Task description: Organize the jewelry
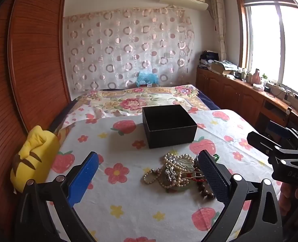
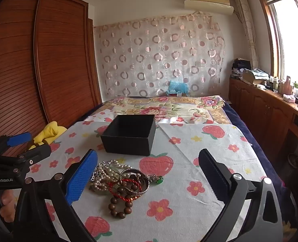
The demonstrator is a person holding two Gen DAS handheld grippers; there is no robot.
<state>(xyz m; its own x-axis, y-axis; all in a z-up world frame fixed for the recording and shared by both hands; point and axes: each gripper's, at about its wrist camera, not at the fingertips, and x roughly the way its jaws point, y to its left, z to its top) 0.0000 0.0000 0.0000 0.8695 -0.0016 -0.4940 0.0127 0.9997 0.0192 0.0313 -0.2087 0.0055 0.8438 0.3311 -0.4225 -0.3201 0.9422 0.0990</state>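
Note:
A tangled pile of jewelry (image 1: 175, 171) lies on the flowered cloth: pearl strands, silver pieces, a red cord, brown wooden beads. It also shows in the right wrist view (image 2: 122, 183), with a silver bangle (image 2: 135, 181), a wooden bead bracelet (image 2: 119, 206) and a green pendant (image 2: 159, 180). An open, empty black box (image 1: 169, 128) stands just beyond the pile; it shows in the right wrist view too (image 2: 129, 134). My left gripper (image 1: 149, 178) is open, left of the pile. My right gripper (image 2: 149, 176) is open, with the pile near its left finger.
A yellow plush toy (image 1: 35, 157) lies at the cloth's left edge by a wooden wardrobe (image 1: 28, 60). A flowered quilt (image 1: 141, 98) covers the bed beyond the box. Wooden cabinets (image 2: 270, 111) with clutter run along the right under the window.

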